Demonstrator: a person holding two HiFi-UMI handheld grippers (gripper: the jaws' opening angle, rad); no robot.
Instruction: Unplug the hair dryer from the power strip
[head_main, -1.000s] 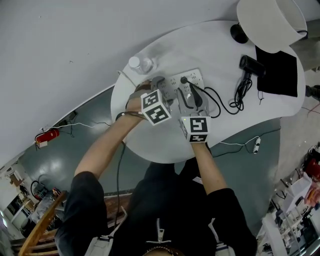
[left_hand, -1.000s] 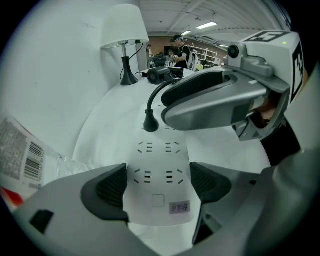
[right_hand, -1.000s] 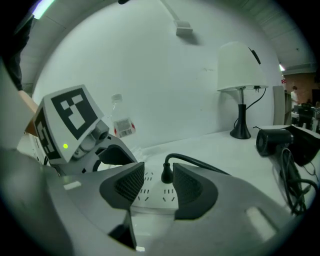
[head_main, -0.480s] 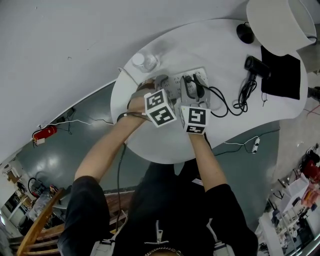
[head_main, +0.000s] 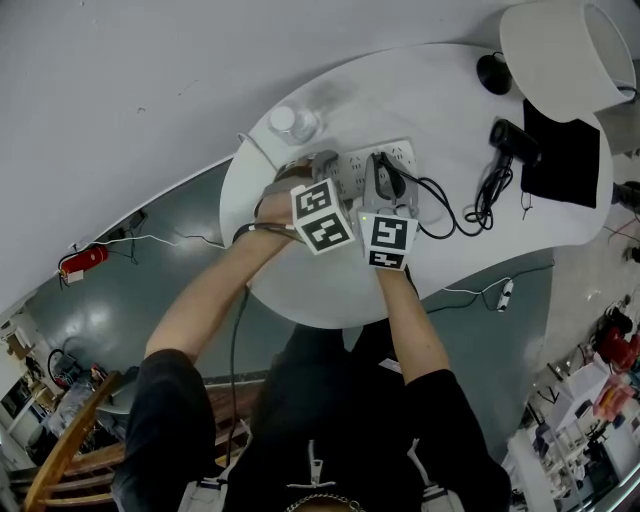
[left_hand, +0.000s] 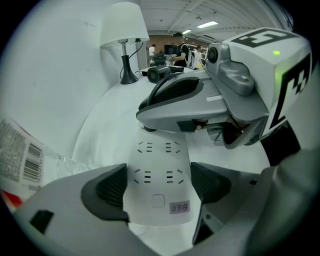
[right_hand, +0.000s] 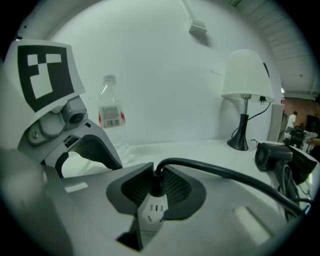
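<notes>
The white power strip lies on the round white table, and my left gripper is shut on its near end, a pad on each long side. A black plug stands in the power strip. My right gripper has just been closing and its pads now press on the plug. The black cord runs right to the black hair dryer, which lies at the table's right. In the head view the right gripper covers the plug beside the left gripper.
A clear water bottle stands behind the strip near the wall. A white-shaded lamp with a black base stands at the far right, a black cloth below it. The table edge curves close in front of both hands.
My right gripper has moved forward over the strip, and its jaws have closed from wide open onto the black plug. The left gripper has stayed on the strip.
</notes>
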